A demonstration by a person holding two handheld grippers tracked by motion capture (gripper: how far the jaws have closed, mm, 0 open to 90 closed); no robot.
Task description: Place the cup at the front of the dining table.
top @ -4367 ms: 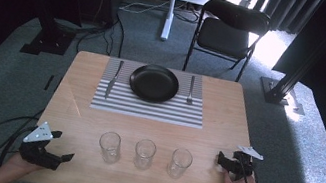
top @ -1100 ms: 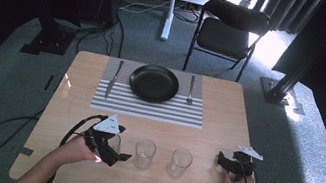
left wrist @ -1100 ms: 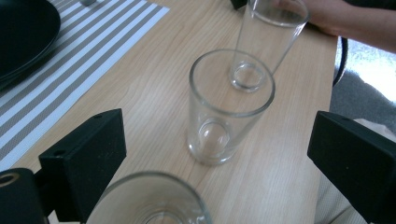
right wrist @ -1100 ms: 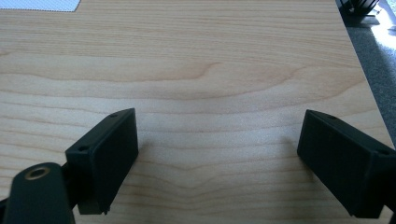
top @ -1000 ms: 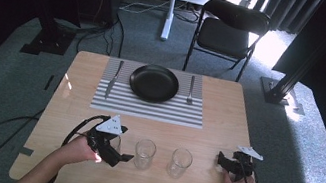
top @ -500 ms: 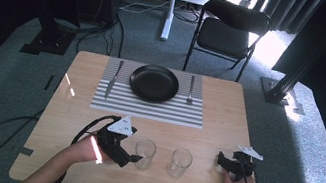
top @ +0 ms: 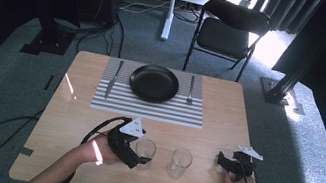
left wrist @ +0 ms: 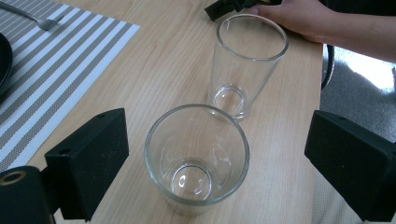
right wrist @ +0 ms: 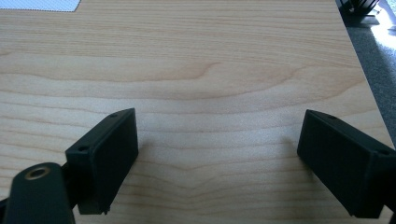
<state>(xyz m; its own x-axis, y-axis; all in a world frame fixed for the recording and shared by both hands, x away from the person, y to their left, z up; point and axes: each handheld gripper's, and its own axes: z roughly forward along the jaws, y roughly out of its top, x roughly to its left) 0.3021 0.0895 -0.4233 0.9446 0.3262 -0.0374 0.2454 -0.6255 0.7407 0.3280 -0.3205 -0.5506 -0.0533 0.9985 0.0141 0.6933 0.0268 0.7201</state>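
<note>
Straddling the near glass [left wrist: 196, 158] with wide-open left gripper [left wrist: 219, 163], nothing gripped yet; right gripper [right wrist: 229, 163] idling wide-open at four o'clock.

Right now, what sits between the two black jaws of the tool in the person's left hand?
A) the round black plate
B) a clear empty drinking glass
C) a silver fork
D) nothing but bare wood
B: in the left gripper view the clear empty drinking glass stands upright between the open jaws of the left tool, neither jaw touching it; a second glass stands beyond.
</note>
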